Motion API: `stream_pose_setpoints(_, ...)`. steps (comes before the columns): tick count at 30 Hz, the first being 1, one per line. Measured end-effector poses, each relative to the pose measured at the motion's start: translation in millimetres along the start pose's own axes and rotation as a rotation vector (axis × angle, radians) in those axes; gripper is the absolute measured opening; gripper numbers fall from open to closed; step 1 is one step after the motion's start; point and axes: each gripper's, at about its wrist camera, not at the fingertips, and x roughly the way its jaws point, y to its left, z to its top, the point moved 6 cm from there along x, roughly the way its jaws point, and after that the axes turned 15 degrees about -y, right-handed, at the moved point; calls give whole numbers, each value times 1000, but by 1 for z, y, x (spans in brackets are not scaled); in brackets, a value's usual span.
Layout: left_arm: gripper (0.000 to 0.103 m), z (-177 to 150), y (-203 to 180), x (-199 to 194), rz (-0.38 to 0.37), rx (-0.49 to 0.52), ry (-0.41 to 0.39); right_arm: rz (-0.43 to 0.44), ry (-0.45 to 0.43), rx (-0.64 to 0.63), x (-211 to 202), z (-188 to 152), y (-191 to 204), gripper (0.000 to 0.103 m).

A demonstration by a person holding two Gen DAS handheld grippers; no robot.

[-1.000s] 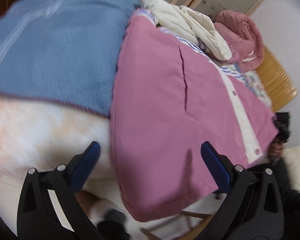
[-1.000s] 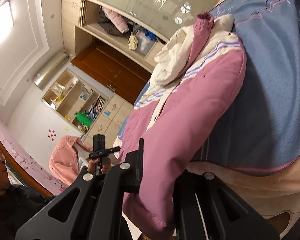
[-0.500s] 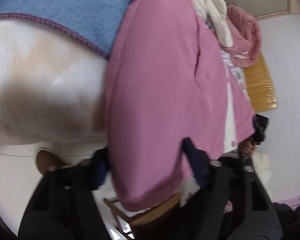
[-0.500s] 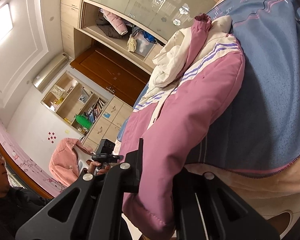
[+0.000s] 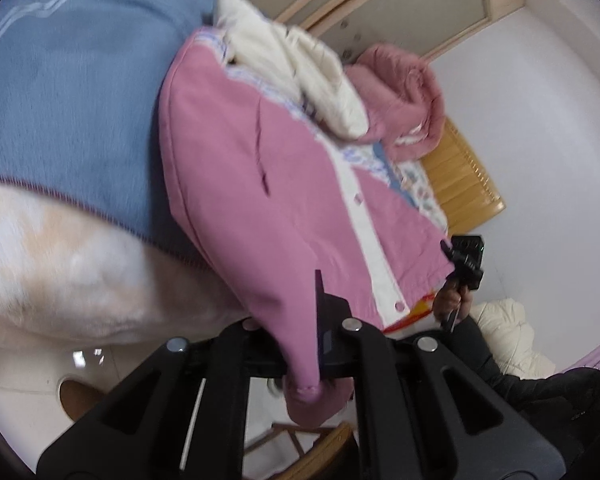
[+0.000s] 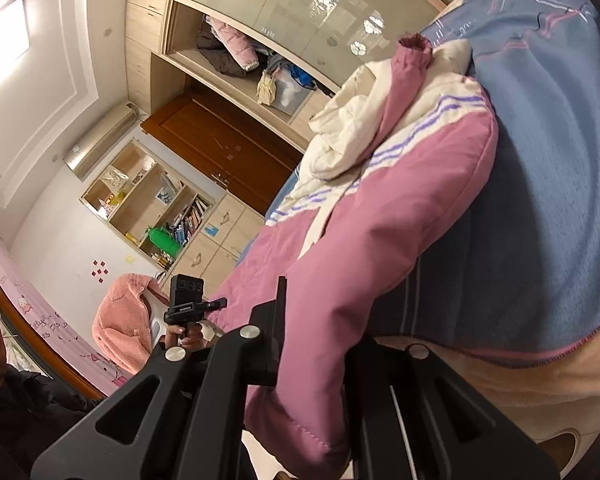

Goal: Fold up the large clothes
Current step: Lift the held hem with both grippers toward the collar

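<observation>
A large pink padded jacket with a white snap placket and cream upper part lies on the bed over a blue blanket. Its hem hangs over the bed's near edge. My left gripper is shut on a hem corner of the jacket. In the right wrist view the same jacket runs away from me, and my right gripper is shut on the hem's other corner. The cream sleeves are bunched at the far end.
A fluffy cream blanket hangs over the bed edge under the blue one. A second pink garment lies by the wooden headboard. A person holding a black camera sits close by. Wardrobe and shelves stand behind.
My left gripper was open beside the hem, moved onto it and has shut on the corner. My right gripper has kept its hold and barely moved.
</observation>
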Motion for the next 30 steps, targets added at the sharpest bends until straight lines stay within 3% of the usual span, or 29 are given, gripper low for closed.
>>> stream_pose_setpoints(10,8,38,-37,-24,-144,49,-235,66,-173,13,-3,38,15,6)
stream_pose_setpoints(18,8,61,-49,-26,-181,42,-363,87,-276,35,5,64,22,6)
stream_pose_setpoints(30,8,100,-71,-18,-177,78,-523,140,-376,40,33,112,37,6)
